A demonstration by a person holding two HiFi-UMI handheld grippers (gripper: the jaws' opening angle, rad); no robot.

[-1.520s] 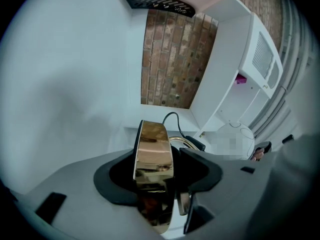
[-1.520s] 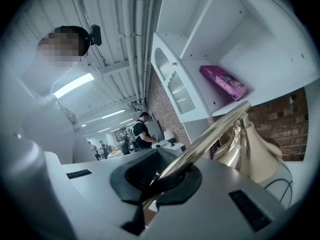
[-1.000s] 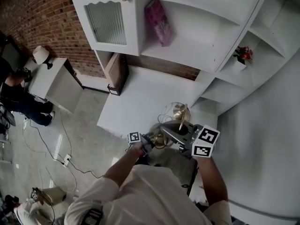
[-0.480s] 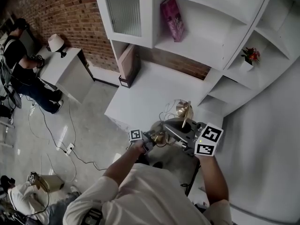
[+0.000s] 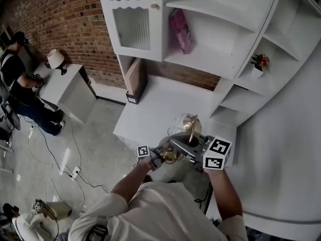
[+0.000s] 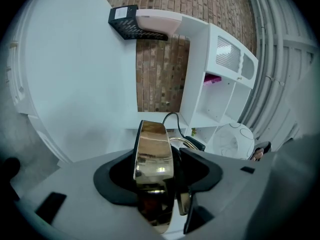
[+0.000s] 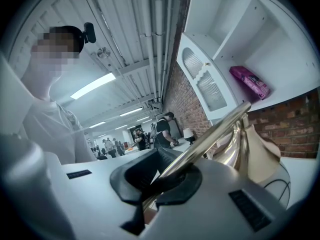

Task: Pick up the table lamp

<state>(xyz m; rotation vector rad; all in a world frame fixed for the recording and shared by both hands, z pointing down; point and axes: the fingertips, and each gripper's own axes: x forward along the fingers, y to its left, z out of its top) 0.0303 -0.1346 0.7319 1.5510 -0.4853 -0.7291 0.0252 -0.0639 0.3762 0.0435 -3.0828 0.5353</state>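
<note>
The table lamp [image 5: 186, 134] is brass, with a round base, a thin stem and a black cord, and it hangs tilted above the near end of the white table [image 5: 150, 107]. My left gripper [image 5: 158, 157] is shut on the base [image 6: 152, 166], which stands edge-on between its black pads [image 6: 200, 169]. My right gripper [image 5: 198, 147] is shut on the stem [image 7: 212, 131], which runs up and right out of its jaws toward the brass cone [image 7: 252, 151]. A pale wire globe [image 6: 232, 140] shows beyond the base.
A white shelf unit [image 5: 225, 39] rises behind the table, holding a pink packet [image 5: 179, 30] and a small pot of red flowers [image 5: 259, 63]. A brown and black box [image 5: 134, 79] stands at the table's far left. A person [image 5: 20, 92] sits by a white cabinet [image 5: 65, 87]; cables [image 5: 70, 167] cross the floor.
Both grippers have carried the lamp together a short way sideways; the room has shifted in the head view. Both grips are unchanged.
</note>
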